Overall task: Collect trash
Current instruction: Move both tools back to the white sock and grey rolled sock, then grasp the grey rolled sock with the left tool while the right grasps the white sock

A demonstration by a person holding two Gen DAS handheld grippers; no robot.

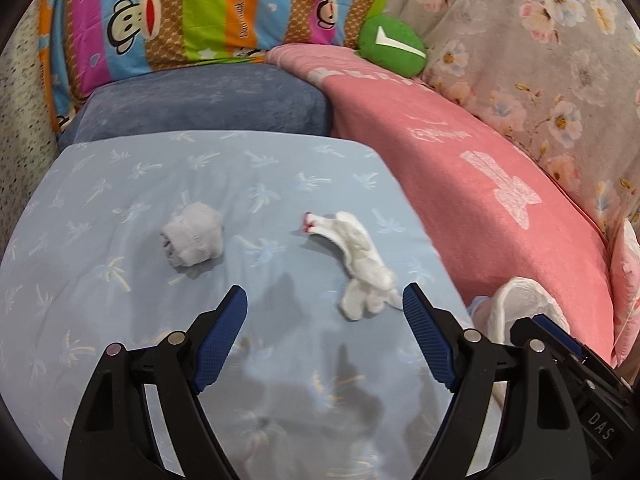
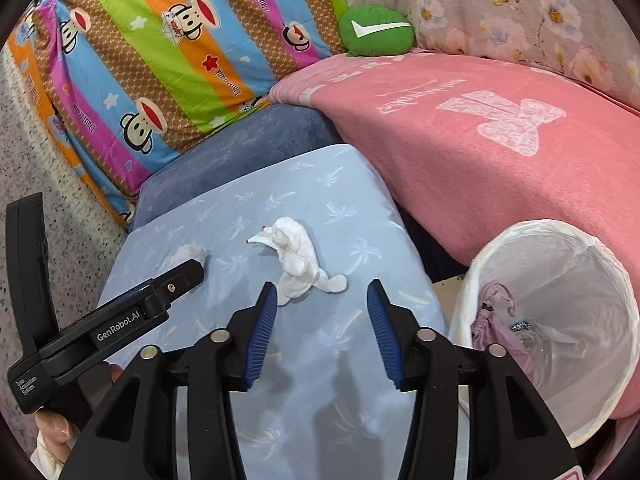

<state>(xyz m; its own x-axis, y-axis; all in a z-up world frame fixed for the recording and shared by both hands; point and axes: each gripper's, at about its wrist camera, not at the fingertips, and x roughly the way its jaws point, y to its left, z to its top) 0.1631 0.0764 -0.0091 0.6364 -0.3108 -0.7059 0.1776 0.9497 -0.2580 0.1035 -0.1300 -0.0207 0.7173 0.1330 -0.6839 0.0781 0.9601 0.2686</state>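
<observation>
- I count two pieces of trash on the light blue pillow (image 1: 120,240): a balled-up tissue (image 1: 193,240) and a long twisted tissue (image 1: 362,264), which has a small red mark at its far tip
- I count one bin, the white-lined trash bin (image 2: 560,320), just beside the light blue pillow on its right edge, tipped so its mouth faces me
- My left gripper (image 1: 325,308) hangs above the near part of the light blue pillow, jaws spread wide with nothing between them; the twisted tissue lies just past its right finger
- My right gripper (image 2: 322,300) is also spread and holds nothing; the twisted tissue lies just beyond its fingertips
- Behind the light blue pillow I count one dark blue cushion (image 1: 208,100), one pink blanket (image 1: 480,184), one striped monkey-print quilt (image 1: 180,12) and one green plush (image 1: 392,46)
- Only the right view shows inside the bin: a purple crumpled item (image 2: 500,328) lies there; the left view shows just its rim
- Only the left view shows the balled-up tissue whole; in the right view my left gripper's body partly hides it
</observation>
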